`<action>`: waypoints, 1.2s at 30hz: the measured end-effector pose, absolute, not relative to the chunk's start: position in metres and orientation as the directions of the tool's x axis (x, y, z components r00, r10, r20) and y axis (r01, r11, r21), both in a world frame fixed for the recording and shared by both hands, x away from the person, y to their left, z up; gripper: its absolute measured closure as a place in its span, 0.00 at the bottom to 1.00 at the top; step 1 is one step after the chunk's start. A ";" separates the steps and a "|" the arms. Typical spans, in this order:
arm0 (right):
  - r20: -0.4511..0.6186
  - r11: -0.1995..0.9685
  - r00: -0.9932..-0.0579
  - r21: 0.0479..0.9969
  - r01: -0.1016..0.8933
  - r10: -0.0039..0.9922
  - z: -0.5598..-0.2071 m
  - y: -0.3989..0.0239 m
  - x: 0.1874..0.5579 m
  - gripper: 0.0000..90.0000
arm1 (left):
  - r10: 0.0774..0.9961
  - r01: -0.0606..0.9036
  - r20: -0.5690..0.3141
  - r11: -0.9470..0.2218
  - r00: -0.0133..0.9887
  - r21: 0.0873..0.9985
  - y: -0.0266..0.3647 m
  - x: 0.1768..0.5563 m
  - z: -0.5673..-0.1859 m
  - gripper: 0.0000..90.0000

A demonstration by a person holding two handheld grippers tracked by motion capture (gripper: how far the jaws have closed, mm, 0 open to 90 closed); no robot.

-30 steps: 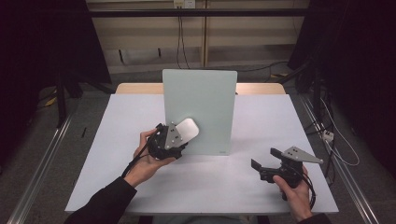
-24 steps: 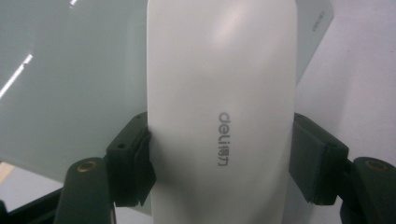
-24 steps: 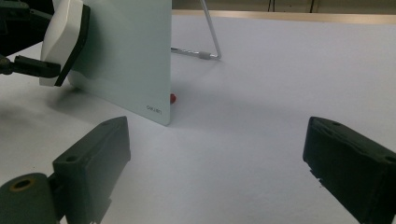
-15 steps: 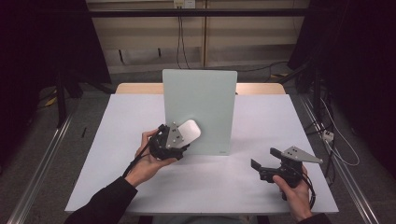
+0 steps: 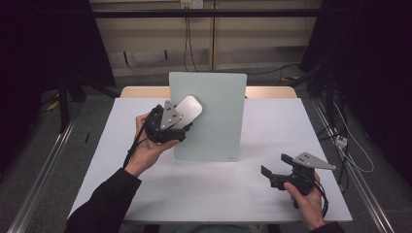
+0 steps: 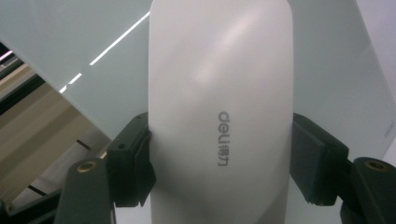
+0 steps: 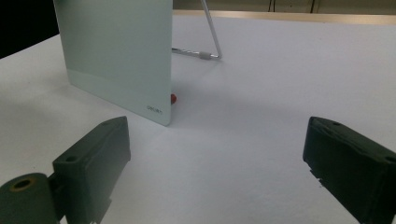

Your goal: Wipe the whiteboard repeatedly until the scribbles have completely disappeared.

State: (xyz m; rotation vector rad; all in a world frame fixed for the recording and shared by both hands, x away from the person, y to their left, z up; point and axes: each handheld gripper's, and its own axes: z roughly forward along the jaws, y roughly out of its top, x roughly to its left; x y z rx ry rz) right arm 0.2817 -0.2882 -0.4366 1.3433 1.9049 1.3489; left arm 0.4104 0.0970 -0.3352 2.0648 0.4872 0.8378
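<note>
1. L gripper (image 5: 182, 119): clamped on a white eraser (image 5: 188, 110), a flat rounded-oblong block. Pads (image 6: 135, 163) press both long edges, seen in L gripper view.
2. Eraser sticks out well past the jaw tips, up and away from the hand. Its broad face (image 6: 219, 112) carries grey "deli" print, running lengthwise.
3. Just beyond the eraser tip: pale green glass board (image 5: 210, 116), standing upright near mid-table. In high view the eraser overlaps the board's upper left part. Contact w/ the glass: can't tell.
4. L hand (image 5: 145, 145) holds the gripper above the table (image 5: 194, 194), off the surface, at roughly the board's upper half.
5. In L gripper view the board (image 6: 70, 46) sits tilted behind the eraser, w/ thin light streaks reflected on it.
6. R gripper (image 5: 273, 171): jaws spread wide, nothing between them. Held low over the table's near-right part by R hand (image 5: 306, 196), grey plate on top.
7. Ahead-left of R jaws in R gripper view: board's lower corner (image 7: 121, 60), w/ small logo. Well apart from the jaw tips.
8. Behind that corner: small red foot (image 7: 173, 98) at the board's base, and a wire stand (image 7: 210, 37) propping it on the white top.
9. R gripper is well apart from L gripper and eraser, board's lower right corner between them.
</note>
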 end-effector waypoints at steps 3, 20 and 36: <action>0.168 0.051 -0.429 0.890 0.453 0.887 -0.437 -0.288 0.281 0.08 | 0.604 0.039 0.390 -0.573 0.695 0.818 0.097 0.411 -0.334 0.35; 0.173 0.048 -0.427 0.888 0.458 0.888 -0.437 -0.287 0.283 0.08 | 0.588 0.116 0.257 -0.521 0.767 0.846 0.103 0.403 -0.354 0.35; 0.173 0.046 -0.428 0.889 0.456 0.887 -0.437 -0.288 0.282 0.08 | 0.544 0.168 0.157 -0.499 0.824 0.850 0.116 0.400 -0.359 0.35</action>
